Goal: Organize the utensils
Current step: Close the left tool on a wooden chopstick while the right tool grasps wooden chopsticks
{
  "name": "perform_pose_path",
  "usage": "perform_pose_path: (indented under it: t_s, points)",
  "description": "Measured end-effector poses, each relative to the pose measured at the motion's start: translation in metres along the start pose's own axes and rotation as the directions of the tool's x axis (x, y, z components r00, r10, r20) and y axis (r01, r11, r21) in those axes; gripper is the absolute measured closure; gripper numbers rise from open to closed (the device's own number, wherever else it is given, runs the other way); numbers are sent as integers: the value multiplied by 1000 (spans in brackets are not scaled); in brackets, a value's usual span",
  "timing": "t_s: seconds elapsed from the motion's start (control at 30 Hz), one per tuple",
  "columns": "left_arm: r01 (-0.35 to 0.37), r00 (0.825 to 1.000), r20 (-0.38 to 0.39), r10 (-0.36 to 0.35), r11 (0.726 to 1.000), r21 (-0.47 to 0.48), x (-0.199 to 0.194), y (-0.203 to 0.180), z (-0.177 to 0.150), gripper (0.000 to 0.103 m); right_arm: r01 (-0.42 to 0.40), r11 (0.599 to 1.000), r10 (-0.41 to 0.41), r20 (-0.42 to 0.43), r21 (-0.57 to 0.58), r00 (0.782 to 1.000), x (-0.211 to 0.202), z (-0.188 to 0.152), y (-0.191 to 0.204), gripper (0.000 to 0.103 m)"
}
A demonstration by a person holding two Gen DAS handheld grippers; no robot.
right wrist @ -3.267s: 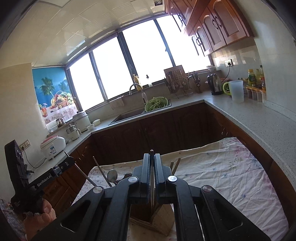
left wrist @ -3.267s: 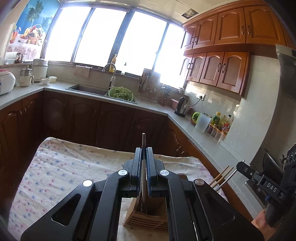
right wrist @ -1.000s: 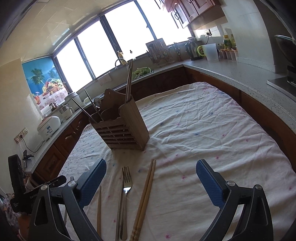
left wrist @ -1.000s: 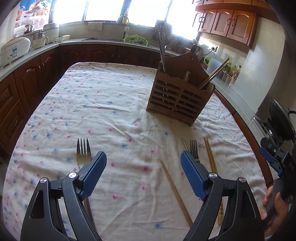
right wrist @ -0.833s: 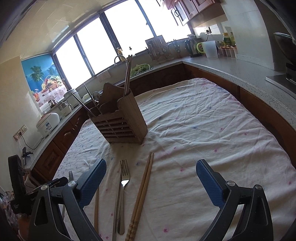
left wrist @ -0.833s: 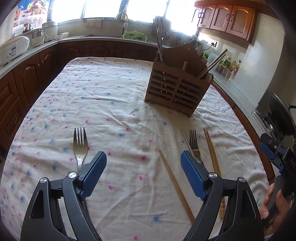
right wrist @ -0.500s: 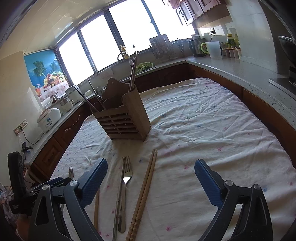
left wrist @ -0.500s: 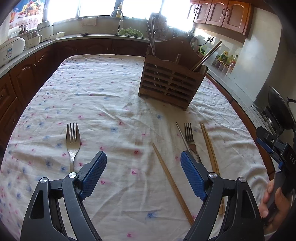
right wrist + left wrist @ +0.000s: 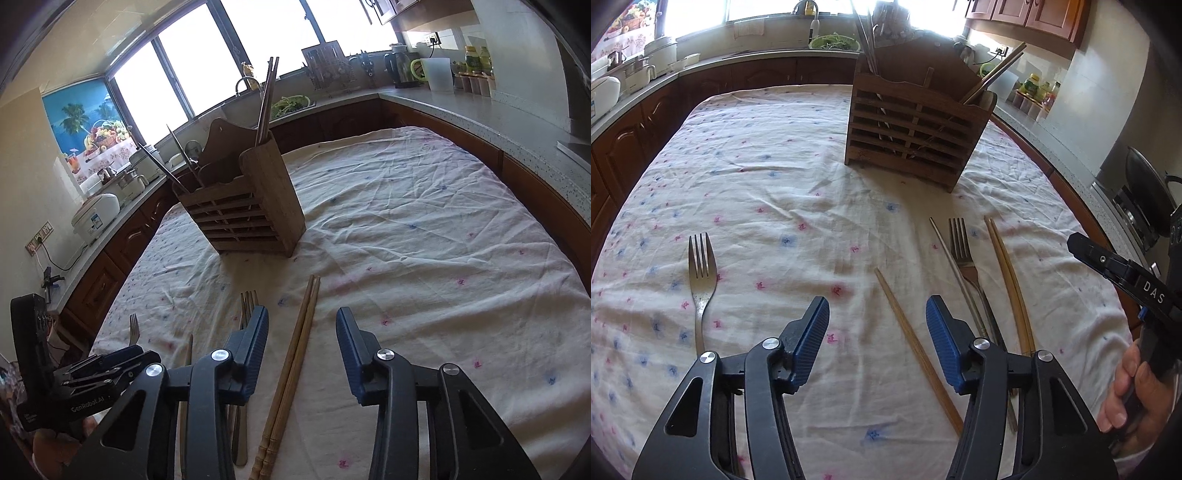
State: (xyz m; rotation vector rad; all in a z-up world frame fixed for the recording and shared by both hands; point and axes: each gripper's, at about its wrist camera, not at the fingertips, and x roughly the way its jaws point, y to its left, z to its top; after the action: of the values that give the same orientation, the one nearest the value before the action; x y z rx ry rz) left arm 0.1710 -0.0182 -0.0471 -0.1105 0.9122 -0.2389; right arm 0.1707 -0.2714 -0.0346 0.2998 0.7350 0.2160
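bare tablecloth around tools

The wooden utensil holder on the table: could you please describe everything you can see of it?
The wooden utensil holder is a brown box, apparently bamboo, with a horizontally slatted front, solid side walls and a taller curved back panel. It stands upright on the flowered tablecloth, beyond the loose forks and chopsticks, which lie apart from it. Dividers split it into compartments; metal chopsticks stand in one end compartment, while more chopsticks and a spoon lean out at the other end. Neither pair of tongs touches it.
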Motion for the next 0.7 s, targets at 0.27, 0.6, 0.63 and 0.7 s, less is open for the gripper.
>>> perform_pose_path:
  t_s: [0.27, 0.6, 0.63, 0.7]
  points:
    - [7, 999, -48, -8, 1000, -2, 17, -3, 2, 59, 22, 1000, -23, -85, -18, 996, 35, 2, 2, 75]
    - [2, 996, -90, 2, 999, 45, 35, -8, -1, 63, 71, 995, -81, -168, -68, 982, 69, 1, 3, 86]
    - [-5, 996, -92, 10, 998, 61, 36, -10, -1, 63, 80, 994, -92, -177, -75, 980, 73, 1, 3, 88]
    - [-16, 996, -89, 24, 995, 94, 38, -14, 0, 63, 89, 993, -102, -180, -80, 978, 76, 1, 2, 89]
